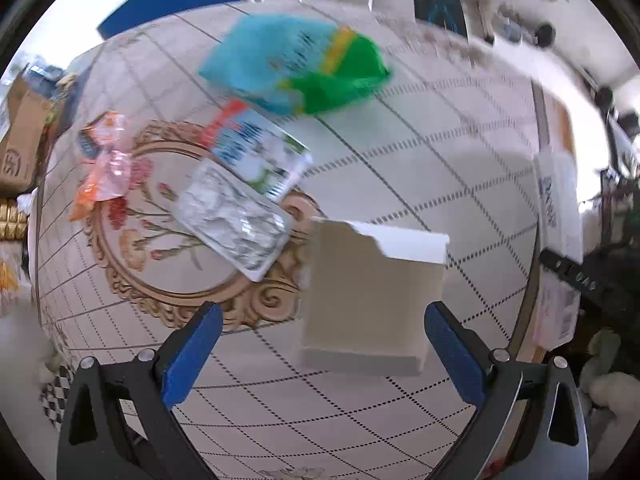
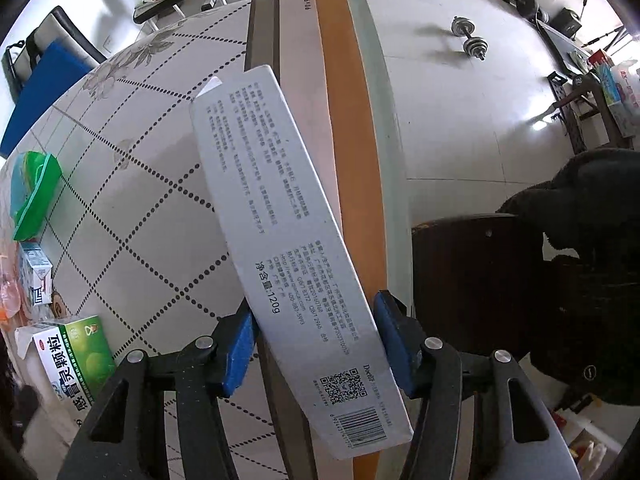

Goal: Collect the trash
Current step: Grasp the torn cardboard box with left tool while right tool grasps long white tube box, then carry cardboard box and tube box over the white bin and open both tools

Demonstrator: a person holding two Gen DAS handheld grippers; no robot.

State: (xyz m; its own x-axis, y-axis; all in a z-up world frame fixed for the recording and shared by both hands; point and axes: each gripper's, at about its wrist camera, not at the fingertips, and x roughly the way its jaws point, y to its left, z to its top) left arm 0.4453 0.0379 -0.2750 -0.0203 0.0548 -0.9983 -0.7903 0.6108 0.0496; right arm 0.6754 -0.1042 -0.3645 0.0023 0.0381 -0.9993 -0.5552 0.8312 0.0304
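My left gripper is open and empty above the tablecloth, with a small cream carton lying between and just ahead of its blue fingers. Beyond it lie a foil blister tray, a blue-white box, a blue-green bag and an orange-pink wrapper. My right gripper is shut on a long grey toothpaste box, held over the table's right edge. The green medicine box lies at lower left in the right wrist view.
The table wears a checked cloth with a floral medallion. A wooden chair and dark clothing stand right of the table. Dumbbells lie on the floor. Cardboard boxes stand at the left.
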